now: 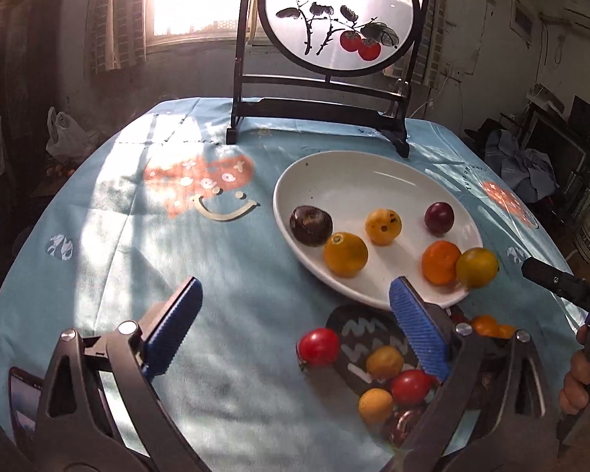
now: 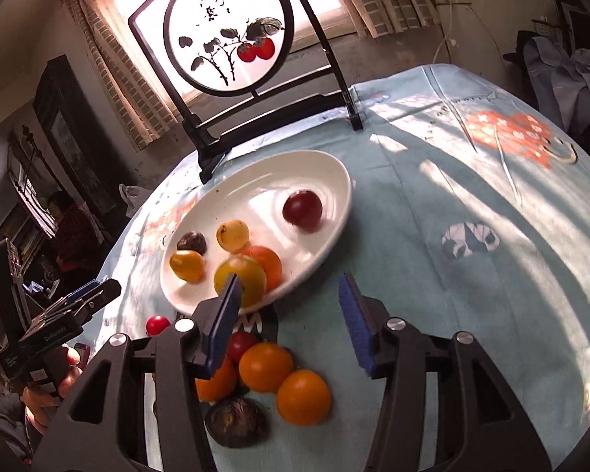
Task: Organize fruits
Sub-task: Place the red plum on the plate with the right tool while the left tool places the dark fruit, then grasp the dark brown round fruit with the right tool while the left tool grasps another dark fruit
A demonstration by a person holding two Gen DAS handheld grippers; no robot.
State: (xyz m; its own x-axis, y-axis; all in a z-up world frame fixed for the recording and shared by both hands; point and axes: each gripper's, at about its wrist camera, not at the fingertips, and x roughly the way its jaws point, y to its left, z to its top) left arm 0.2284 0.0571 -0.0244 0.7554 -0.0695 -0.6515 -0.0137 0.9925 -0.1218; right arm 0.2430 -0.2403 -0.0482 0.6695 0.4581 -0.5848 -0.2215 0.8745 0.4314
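Setting: a round table under a light blue printed tablecloth (image 1: 98, 259), with a framed persimmon screen (image 1: 336, 15) standing at the far side.
Plate: a white oval plate (image 1: 358, 181) lies just right of centre, in front of the screen, and holds six fruits.
Fruits on plate: a dark brown round fruit (image 1: 310, 225) at the left, a yellow-orange one (image 1: 345, 254) touching it, a spotted yellow one (image 1: 383, 226) in the middle, a dark red plum (image 1: 439, 218) further right, and an orange fruit (image 1: 441, 262) touching a yellow-green fruit (image 1: 476, 267) at the near right rim.
Fruits left to sort: a loose pile sits on and around a dark patterned mat (image 1: 358, 334) near the plate's near edge, including a red cherry tomato (image 1: 318, 347) and small orange fruits (image 2: 265, 365).
Left gripper (image 1: 295, 310): released, blue pads spread wide, nothing between them; it hangs over the cloth and the plate's near rim.
Right gripper (image 2: 291, 303): part-open and empty, its left pad in front of the yellow-green fruit, which looks blurred; whether they touch cannot be told.
Handling: these fruits are likely light, smooth and round, so they may roll or slip; the tomatoes and plum probably bruise if squeezed.
Where to hold: across the widest middle of one fruit, pads on opposite sides, with gentle pressure.
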